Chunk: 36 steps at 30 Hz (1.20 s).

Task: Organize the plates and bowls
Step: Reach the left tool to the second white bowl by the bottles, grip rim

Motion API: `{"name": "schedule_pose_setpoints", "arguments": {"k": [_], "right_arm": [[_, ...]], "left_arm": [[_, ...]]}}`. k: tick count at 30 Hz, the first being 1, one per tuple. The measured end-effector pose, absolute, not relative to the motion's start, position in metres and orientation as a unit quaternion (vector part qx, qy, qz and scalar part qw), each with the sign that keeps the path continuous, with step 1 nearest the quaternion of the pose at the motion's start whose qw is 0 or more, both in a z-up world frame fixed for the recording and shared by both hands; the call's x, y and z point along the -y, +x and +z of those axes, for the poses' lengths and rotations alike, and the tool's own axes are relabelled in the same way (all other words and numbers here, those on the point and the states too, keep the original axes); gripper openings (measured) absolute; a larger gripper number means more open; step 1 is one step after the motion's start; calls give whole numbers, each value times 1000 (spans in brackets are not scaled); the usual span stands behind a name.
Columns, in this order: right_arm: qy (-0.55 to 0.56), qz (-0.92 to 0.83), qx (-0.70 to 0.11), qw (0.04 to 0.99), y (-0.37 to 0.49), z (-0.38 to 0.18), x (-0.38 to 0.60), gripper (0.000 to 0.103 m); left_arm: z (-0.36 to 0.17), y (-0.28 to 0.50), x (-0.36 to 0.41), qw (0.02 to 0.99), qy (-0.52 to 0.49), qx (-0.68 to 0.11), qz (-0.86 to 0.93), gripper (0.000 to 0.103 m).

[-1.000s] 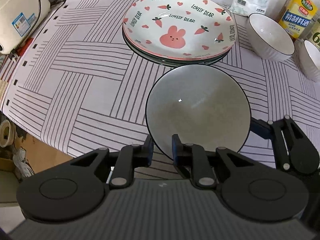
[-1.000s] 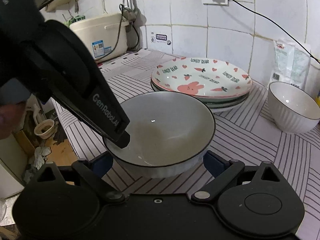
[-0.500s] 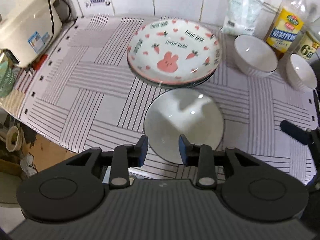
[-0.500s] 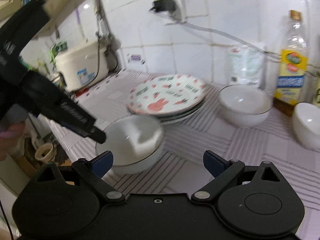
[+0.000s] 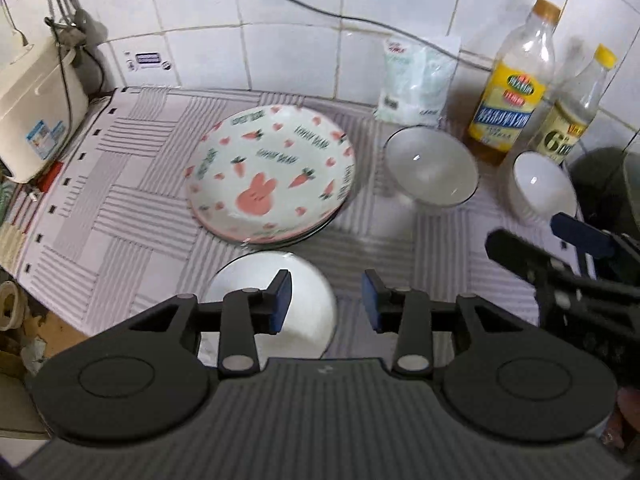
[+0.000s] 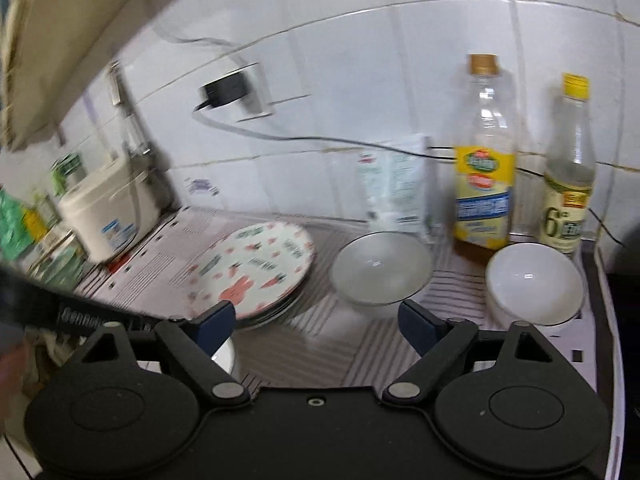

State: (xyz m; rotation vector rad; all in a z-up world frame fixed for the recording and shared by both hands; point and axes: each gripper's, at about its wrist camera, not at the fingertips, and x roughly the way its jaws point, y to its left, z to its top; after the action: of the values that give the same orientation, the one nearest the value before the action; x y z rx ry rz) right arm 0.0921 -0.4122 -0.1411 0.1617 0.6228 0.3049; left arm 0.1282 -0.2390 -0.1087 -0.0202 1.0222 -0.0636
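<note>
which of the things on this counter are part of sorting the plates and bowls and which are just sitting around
Part of the job:
stack of bunny-and-carrot print plates
dark-rimmed grey bowl
ribbed white bowl
smaller white bowl

Just lying about:
yellow-labelled oil bottle
clear vinegar bottle
white plastic pouch
cream rice cooker

2 bottles (image 5: 514, 80), a white bag (image 5: 416, 84) and a rice cooker (image 5: 36, 112) line the tiled wall (image 5: 304, 52).

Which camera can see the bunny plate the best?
The left wrist camera. It looks down on the bunny plate, so the whole pink rabbit, the carrots and the hearts show. The right wrist camera sees the same plate from low at the side, blurry, with its near edge hidden behind a claw finger.
</note>
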Motion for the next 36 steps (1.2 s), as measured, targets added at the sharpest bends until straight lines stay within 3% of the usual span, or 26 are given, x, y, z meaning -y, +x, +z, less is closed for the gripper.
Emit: {"name": "schedule_pose_setpoints", "arguments": {"k": [12,16,20,25,32,36], "right_arm": [[207,74,-348,911,159,-180,451,74],[227,53,-363,902,176,-200,456,71],[254,36,-375,891,190,-218,459,58],[260,28,-389,883,205,-232,456,56],[249,7,-397,883,217,-245,454,42],[251,12,-394,884,219,-245,455,27]], "left_arm": [[-138,176,264,891,-72,-447,-30,38],[-156,195,268,886,-92,-455,-22,38],[-170,209,271,878,-110,-465,-19,38],[-185,229,276,867,-131,-481,-16,41],[-198,248,292,860,-120,-496,-20,46],[-207,251,298,857,-120,-501,-20,43]]}}
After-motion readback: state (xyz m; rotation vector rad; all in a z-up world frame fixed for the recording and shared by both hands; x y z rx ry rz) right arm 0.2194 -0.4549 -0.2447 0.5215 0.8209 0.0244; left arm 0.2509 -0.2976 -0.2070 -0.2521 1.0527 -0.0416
